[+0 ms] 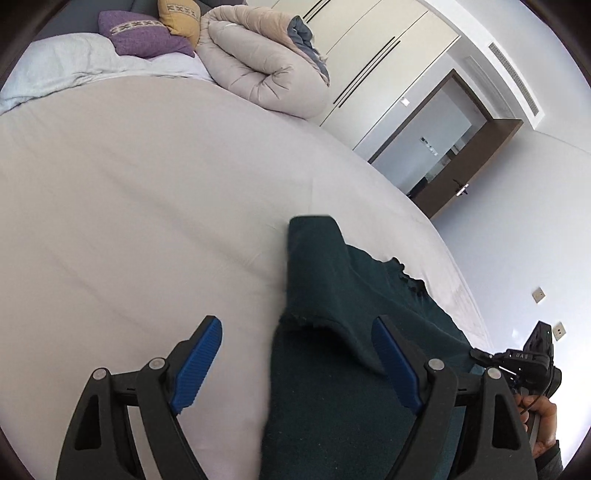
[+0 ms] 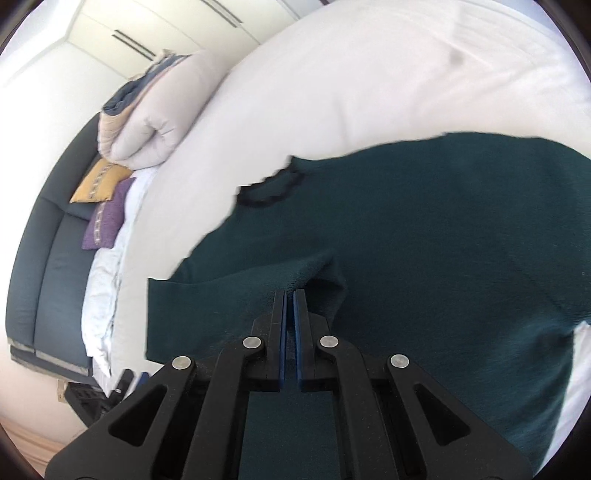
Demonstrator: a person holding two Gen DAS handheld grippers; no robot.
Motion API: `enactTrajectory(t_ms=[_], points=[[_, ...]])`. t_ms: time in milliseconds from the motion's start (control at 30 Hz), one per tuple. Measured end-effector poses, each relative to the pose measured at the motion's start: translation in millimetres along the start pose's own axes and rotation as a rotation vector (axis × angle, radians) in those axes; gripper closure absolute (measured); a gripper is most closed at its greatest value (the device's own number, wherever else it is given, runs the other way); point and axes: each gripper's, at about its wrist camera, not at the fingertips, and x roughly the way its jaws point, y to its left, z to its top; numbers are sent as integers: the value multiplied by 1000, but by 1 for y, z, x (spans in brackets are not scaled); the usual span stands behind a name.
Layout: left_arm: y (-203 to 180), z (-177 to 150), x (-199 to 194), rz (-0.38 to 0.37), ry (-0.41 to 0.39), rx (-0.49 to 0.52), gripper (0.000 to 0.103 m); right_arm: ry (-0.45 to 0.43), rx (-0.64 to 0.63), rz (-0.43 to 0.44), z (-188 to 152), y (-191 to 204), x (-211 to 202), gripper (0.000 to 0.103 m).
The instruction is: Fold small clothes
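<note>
A dark green knitted garment [image 1: 332, 350] lies on the pale bed sheet [image 1: 129, 203]. In the left wrist view my left gripper [image 1: 295, 332] is open, its blue pads either side of a raised fold of the garment, not touching it. My right gripper shows at the far right of that view [image 1: 532, 362], held by a hand. In the right wrist view my right gripper [image 2: 290, 295] is shut on a raised fold of the green garment [image 2: 424, 240], lifting the cloth into a ridge. The garment's dark neckline [image 2: 273, 188] faces the pillows.
A rolled beige duvet [image 1: 258, 62] and purple [image 1: 144, 35] and yellow [image 1: 181, 18] cushions sit at the head of the bed. White wardrobes [image 1: 388, 48] and a brown door [image 1: 454, 177] stand beyond the bed's edge. A dark headboard [image 2: 48, 258] shows in the right wrist view.
</note>
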Motion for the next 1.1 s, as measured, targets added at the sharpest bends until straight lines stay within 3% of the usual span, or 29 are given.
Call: enactTrajectory(t_ms=[133,233,267,333,467,600,833,1000,1100], points=[[-7,24,4,44,-7,73,24,-4,19,-66,0,-27,-4,101],[-19,41,21,63,42,132,39,-17,22,-110,4,-40,-8,101],[-22,44,27,65,60,151,52,-20,21,-121,5,-42,-6,101],[-32,48,43,77,98,190,66,-24,15,-137,8,-45,-7,101],[-50,47,80,67,185,236,82,-25,-14,-167,10,-43,-3,101],[-62,48,106,28,239,257,86,-4,-25,-190,10,-50,8,101],[-38,73,138,-33,280,150,86,-10,-22,-174,12,-56,12,101],[-29,67,161,-57,353,134,86,-17,0,-163,10,-63,16,101],[-18,66,168,-78,362,98,95,-15,6,-160,9,-65,19,101]])
